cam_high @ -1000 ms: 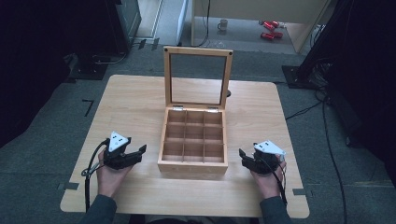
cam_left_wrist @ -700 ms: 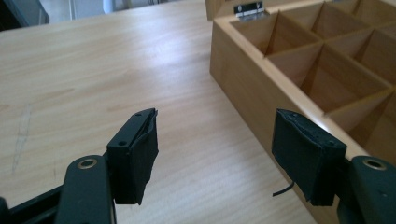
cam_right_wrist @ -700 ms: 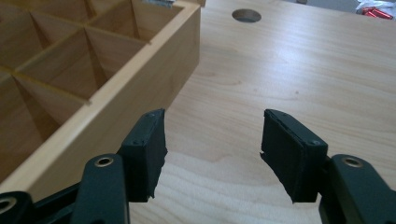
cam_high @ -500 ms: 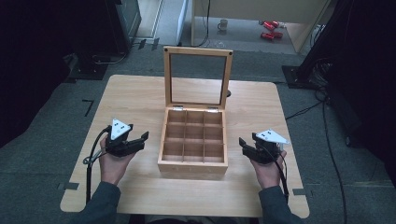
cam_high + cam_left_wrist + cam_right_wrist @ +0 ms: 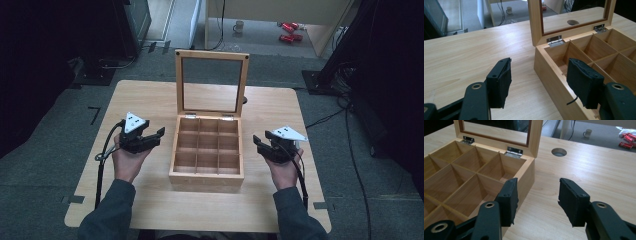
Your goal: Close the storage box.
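Note:
A wooden box point(image 5: 206, 176) with several empty compartments stands mid-table, its glass-paned lid point(image 5: 179, 85) upright at the back. My left gripper point(image 5: 159, 134) hovers left of the box, jaws pointing at its left wall point(image 5: 554, 77). My right gripper point(image 5: 256, 142) hovers right of the box, jaws pointing at its right wall point(image 5: 527, 173). Both grippers point(image 5: 540, 64) point(image 5: 538, 182) are open, and their jaws have just been closing with nothing between them. Neither touches the box.
The light wooden table point(image 5: 145, 100) has bare surface on both sides of the box and a round cable hole point(image 5: 559, 152) behind its right corner. A mug point(image 5: 239, 25) and red items point(image 5: 287, 31) lie on the floor beyond the table.
Both hands have lifted and moved away from the person, alongside the box. Both pairs of jaws stand narrower than before.

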The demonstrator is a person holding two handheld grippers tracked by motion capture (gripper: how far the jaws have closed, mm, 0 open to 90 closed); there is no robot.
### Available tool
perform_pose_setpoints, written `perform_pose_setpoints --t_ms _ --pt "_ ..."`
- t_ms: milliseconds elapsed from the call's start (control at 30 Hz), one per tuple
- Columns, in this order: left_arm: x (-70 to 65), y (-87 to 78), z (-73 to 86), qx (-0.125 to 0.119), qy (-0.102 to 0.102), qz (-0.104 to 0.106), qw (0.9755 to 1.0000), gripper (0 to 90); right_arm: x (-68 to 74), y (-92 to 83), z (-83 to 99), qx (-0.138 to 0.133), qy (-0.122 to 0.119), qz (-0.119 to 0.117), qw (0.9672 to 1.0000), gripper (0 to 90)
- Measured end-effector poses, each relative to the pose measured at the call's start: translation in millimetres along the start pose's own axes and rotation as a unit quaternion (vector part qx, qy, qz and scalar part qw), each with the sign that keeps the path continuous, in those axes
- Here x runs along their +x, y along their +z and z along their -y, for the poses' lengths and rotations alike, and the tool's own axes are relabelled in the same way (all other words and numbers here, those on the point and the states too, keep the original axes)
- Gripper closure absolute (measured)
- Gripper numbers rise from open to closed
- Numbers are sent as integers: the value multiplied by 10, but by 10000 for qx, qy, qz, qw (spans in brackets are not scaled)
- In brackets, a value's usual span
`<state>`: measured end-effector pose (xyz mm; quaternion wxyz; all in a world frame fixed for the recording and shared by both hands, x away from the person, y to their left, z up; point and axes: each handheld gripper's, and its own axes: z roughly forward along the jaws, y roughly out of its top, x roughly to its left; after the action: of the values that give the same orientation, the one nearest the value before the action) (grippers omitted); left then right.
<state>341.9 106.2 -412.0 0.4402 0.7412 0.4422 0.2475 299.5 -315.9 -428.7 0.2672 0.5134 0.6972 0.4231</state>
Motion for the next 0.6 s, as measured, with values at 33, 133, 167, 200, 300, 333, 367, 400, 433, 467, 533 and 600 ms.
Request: perform_pose_setpoints --t_ms 33,133,167,200,300,333,367,400,433,467,533,600 --pt "3 16 -18 3 19 -12 10000 383 2 23 -31 -44 23 -22 10000 519" --pt "-4 61 -76 1 71 -32 10000 391 2 52 -57 -30 33 -37 10000 527" --pt "-5 78 -95 6 88 -37 10000 394 3 69 -71 -26 16 -29 10000 530" --pt "-6 96 -115 9 106 -34 9999 400 3 85 -86 -24 -1 -26 10000 535" --pt "1 151 -174 18 99 -54 9999 407 -4 125 -143 -52 -5 -26 10000 550" --pt "5 166 -194 5 83 -45 10000 411 -6 138 -164 -54 6 -40 10000 550" --pt "10 178 -216 -1 83 -39 10000 415 -8 152 -187 -53 -15 -35 10000 552" --pt "9 193 -239 -5 78 -40 10000 418 -8 163 -212 -57 -23 -34 10000 556" --pt "9 205 -264 0 95 -39 9999 420 -8 174 -239 -74 -34 -36 10000 558" --pt "7 218 -290 -2 112 -40 9999 422 -10 185 -267 -94 -49 -41 9999 559" --pt "3 238 -342 -45 125 -42 9999 423 -14 210 -321 -98 -65 -30 9999 559" --pt "-2 265 -391 -65 121 -31 9999 422 -23 234 -370 -131 -16 -75 9999 559"
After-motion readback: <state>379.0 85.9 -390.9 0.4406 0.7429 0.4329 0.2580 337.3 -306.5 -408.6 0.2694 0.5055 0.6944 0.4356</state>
